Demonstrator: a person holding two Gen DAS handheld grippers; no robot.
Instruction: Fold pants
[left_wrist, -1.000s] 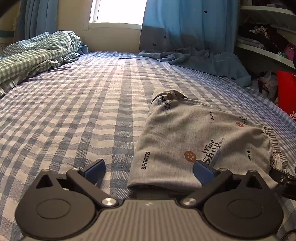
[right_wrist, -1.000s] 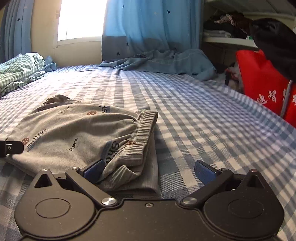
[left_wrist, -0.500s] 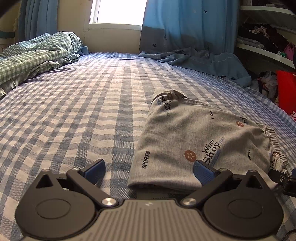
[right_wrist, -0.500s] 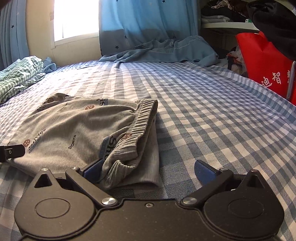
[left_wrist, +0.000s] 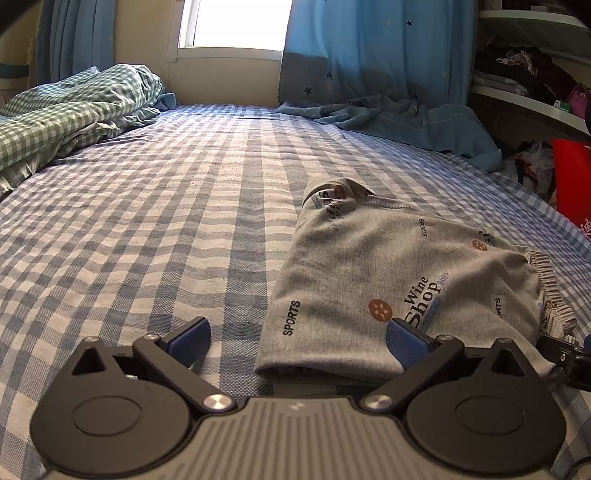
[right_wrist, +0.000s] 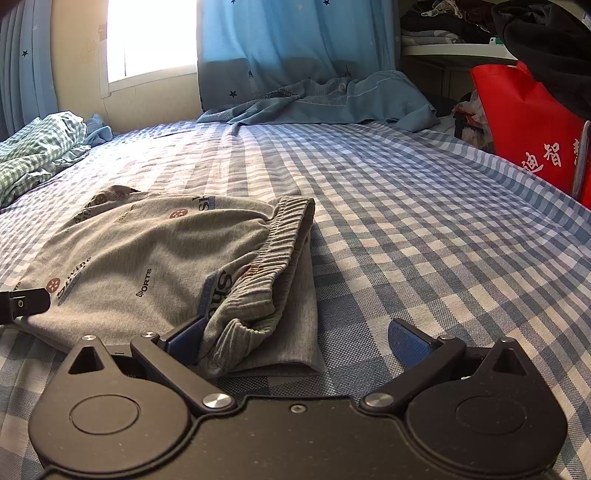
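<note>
Grey printed pants (left_wrist: 388, 273) lie folded on the blue checked bed (left_wrist: 166, 221), their elastic waistband (right_wrist: 280, 240) at the right end. My left gripper (left_wrist: 297, 338) stands open at the near left corner of the fold, its right pad over the cloth's edge. In the right wrist view the same pants (right_wrist: 147, 258) fill the left half. My right gripper (right_wrist: 295, 341) is open around the waistband corner, with the left pad touching the fabric. A tip of the other gripper (right_wrist: 26, 304) shows at the far left edge.
A green checked quilt (left_wrist: 66, 110) is bunched at the back left. A blue curtain and blue cloth (left_wrist: 399, 118) lie at the head of the bed. A red bag (right_wrist: 532, 129) and cluttered shelves (left_wrist: 524, 74) stand off the right edge.
The right gripper has edged forward and tilted, so the waistband sits closer to its jaws. The left gripper and the pants have hardly moved.
</note>
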